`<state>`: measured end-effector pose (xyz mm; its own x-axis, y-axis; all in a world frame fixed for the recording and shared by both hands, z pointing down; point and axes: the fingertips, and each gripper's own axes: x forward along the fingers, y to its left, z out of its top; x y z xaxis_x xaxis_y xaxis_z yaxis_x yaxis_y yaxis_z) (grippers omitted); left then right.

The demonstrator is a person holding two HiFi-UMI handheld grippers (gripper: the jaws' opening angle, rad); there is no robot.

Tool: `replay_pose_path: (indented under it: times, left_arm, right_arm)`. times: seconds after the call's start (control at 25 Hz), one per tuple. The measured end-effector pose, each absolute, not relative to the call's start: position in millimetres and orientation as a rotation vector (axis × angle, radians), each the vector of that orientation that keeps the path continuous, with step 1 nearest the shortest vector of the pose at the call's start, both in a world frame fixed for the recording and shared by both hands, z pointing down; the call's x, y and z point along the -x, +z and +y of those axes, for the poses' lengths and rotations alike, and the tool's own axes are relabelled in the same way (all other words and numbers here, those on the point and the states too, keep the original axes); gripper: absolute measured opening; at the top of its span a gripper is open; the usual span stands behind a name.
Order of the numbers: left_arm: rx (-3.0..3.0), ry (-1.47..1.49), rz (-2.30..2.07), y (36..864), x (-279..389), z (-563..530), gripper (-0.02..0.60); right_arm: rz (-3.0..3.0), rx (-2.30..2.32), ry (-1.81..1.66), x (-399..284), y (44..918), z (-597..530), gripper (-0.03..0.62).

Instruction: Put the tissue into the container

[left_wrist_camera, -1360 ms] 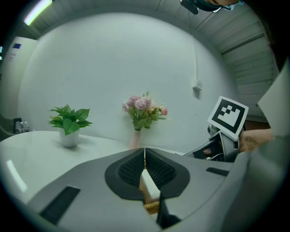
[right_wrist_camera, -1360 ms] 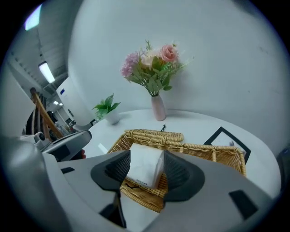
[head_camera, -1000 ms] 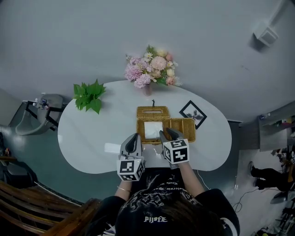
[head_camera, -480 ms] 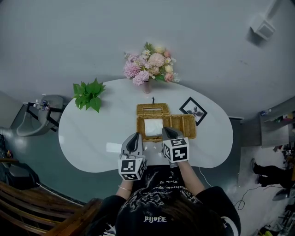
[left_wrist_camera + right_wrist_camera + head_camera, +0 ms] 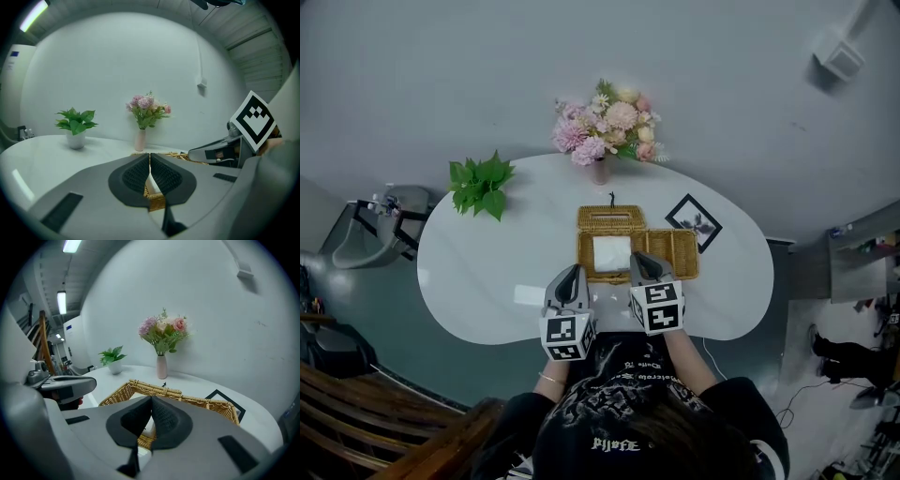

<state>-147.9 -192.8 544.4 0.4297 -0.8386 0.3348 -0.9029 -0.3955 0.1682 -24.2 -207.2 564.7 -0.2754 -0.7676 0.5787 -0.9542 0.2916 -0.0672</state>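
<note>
A white tissue pack (image 5: 612,252) lies flat in the left part of the wicker container (image 5: 680,258) at the middle of the white table. My right gripper (image 5: 645,272) hovers over the container's near rim, just right of the tissue, jaws shut with nothing between them. In the right gripper view the shut gripper (image 5: 151,399) points over the woven rim (image 5: 154,389). My left gripper (image 5: 572,286) sits at the container's front left corner, also shut and empty. In its own view the left gripper (image 5: 149,155) points at the wicker edge (image 5: 157,202).
A wicker lid piece (image 5: 610,221) lies behind the container. A vase of pink flowers (image 5: 600,172) stands at the table's far edge, a green potted plant (image 5: 481,186) at far left, and a black picture frame (image 5: 694,224) to the right of the container.
The right gripper's jaws have closed and it has drawn slightly back over the container's near rim. The tissue stays in the container. The left gripper has barely moved.
</note>
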Motion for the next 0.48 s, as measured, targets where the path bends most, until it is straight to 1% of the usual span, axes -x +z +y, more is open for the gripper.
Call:
replay_pose_path:
  times: [0.48]
  left_arm:
    - [-2.359, 0.334, -1.53, 548.4, 150.5, -197.5, 0.026]
  right_arm:
    - [-2.139, -1.51, 0.496, 29.1, 567.4, -207.1, 0.021]
